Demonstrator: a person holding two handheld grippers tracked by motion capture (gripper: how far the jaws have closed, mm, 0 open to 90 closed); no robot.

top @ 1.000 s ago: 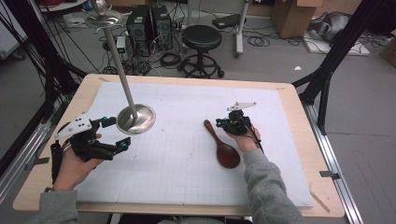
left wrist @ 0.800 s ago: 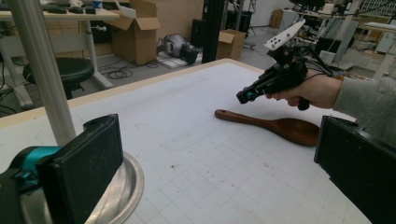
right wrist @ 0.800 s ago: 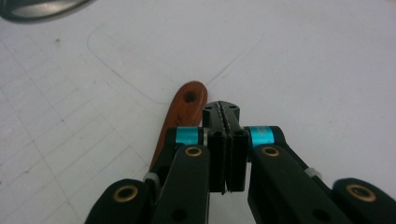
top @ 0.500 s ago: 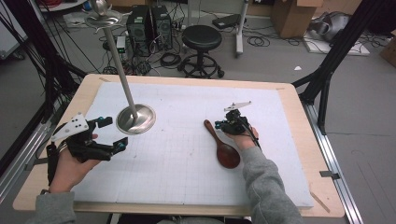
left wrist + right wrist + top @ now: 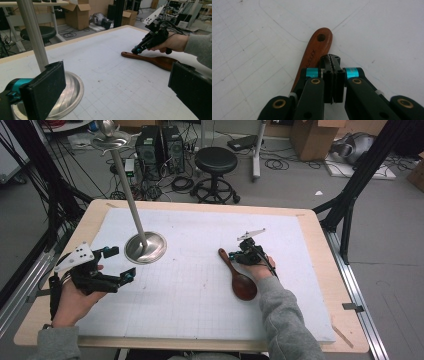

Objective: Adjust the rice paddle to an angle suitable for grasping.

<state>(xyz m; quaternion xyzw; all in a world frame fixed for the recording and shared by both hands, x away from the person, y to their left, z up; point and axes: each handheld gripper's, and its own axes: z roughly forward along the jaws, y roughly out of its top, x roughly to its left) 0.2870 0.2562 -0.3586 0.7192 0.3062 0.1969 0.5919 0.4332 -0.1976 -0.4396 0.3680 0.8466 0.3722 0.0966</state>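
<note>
Now: right gripper (image 5: 333, 61) jaws closed, empty | wooden spoon (image 5: 313, 53) just beside | left gripper (image 5: 116, 264) jaws open

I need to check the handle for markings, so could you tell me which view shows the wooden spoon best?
The right gripper view is best: the wooden spoon has its handle close up, with its hanging hole and printed lettering, beside the shut jaws of the right gripper. The high view shows the whole spoon, small. The left gripper view shows it side-on, its bowl partly hidden.

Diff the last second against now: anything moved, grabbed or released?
Barely anything. The left gripper drifted slightly toward the person, jaws open. The right gripper stayed shut beside the wooden spoon, gripping nothing. Spoon and metal stand unmoved.
</note>
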